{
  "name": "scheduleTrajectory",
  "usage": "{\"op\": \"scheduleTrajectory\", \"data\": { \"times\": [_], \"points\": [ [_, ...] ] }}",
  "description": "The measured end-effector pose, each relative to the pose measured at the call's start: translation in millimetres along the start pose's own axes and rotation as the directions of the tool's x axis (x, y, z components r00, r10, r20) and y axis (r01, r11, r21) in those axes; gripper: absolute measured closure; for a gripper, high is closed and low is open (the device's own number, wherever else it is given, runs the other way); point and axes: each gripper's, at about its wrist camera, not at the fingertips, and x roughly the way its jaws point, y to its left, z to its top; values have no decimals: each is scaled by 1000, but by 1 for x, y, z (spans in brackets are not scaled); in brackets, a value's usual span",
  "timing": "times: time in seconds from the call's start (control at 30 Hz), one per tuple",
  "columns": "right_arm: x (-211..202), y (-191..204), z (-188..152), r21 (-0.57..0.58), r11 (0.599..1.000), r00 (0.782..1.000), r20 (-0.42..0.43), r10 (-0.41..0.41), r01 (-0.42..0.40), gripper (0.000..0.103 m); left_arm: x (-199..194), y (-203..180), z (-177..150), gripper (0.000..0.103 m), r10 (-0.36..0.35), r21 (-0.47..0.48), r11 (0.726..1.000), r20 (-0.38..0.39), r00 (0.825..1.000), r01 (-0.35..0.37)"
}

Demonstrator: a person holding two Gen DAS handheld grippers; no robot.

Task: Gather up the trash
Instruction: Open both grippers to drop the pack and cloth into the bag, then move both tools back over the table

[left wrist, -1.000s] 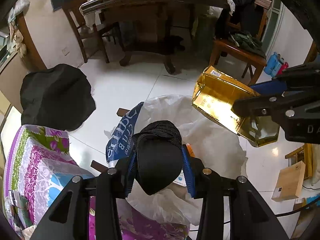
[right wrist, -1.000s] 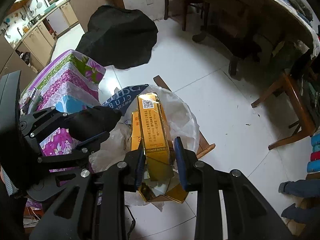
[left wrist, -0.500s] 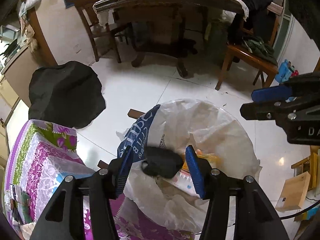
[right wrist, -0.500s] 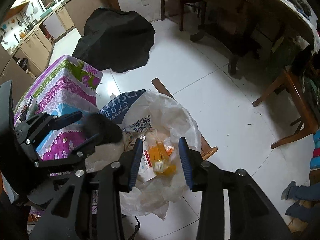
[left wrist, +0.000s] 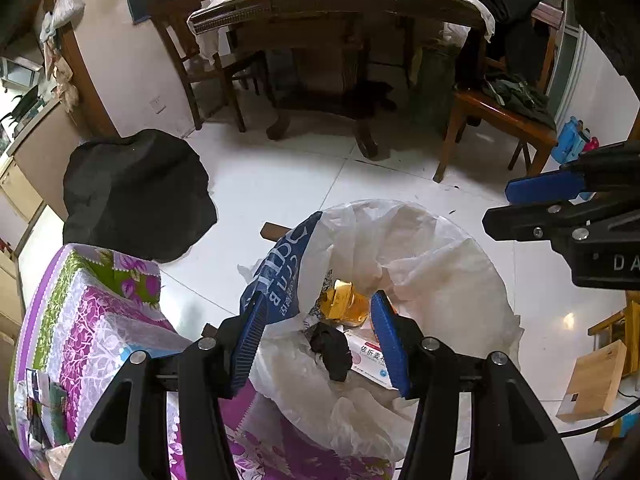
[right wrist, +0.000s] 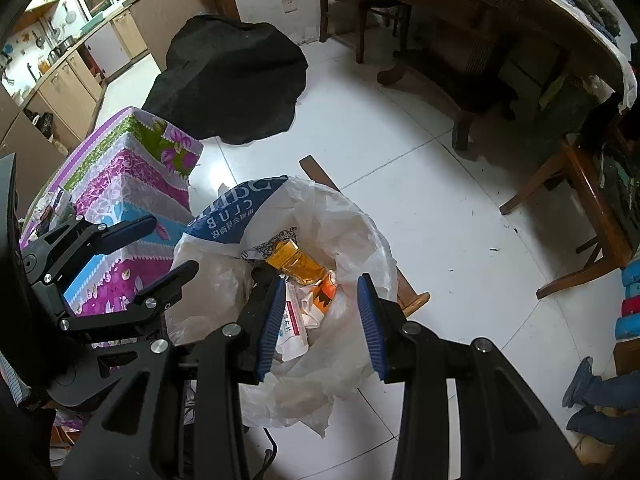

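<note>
1. Trash bag (left wrist: pixel 420 248): thin, crinkled, translucent white plastic with a blue printed panel on one side; its mouth stands open on the floor.
2. Contents: a glossy gold carton (left wrist: pixel 344 300), crumpled; a black fabric wad (left wrist: pixel 332 350), soft and lumpy; a flat white box with red print (left wrist: pixel 370 360). All three lie inside the bag, touching one another.
3. Left gripper (left wrist: pixel 318 338): black frame, ribbed blue pads; jaws parted and empty, poised above the bag mouth.
4. Right gripper (right wrist: pixel 322 322): same build; jaws parted, nothing between them, also above the bag, with the gold carton below.
5. Just beside the bag: a box-shaped object under a floral cloth (left wrist: pixel 100 320) in purple, green and blue.
6. Floor (left wrist: pixel 280 176): glossy white tile with scattered dark specks. A black rounded cover (left wrist: pixel 136 192) sits near the wall.
7. Room: dark wooden table (left wrist: pixel 340 12), wooden chairs, one draped with clothing; kitchen cabinets in the right wrist view.
</note>
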Motion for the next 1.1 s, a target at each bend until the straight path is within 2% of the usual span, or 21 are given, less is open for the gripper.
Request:
{"op": "scheduleTrajectory", "data": {
  "times": [0.2,0.3,0.47,0.57,0.77,0.83,0.9,1.0,1.1],
  "points": [
    [-11,11,-10,5,999,995,92,33,-34,67,-20,13,-24,48,60,-48,997,61,996,-57],
    [-17,23,-19,5,998,982,180,60,-62,67,-35,26,-44,48,115,-84,991,109,987,-106],
    [-15,56,-35,-51,997,956,283,76,-64,67,-60,64,-83,48,182,-224,963,138,974,-148],
    [-12,75,-41,-81,992,937,330,115,-93,67,-71,83,-106,48,209,-268,948,125,970,-170],
    [-8,114,-49,-151,979,912,365,186,-140,67,-90,101,-141,48,288,-304,920,101,952,-246],
    [-9,128,-52,-179,974,905,378,195,-135,63,-96,106,-151,48,313,-314,910,95,945,-269],
    [-10,142,-56,-202,970,893,400,205,-132,53,-103,112,-162,48,329,-334,899,89,940,-283],
    [-12,160,-59,-247,960,877,425,227,-129,48,-110,119,-174,48,350,-361,883,78,934,-301],
    [-11,176,-60,-293,949,865,439,243,-118,46,-117,127,-188,48,389,-375,862,56,920,-341]
  ]
}}
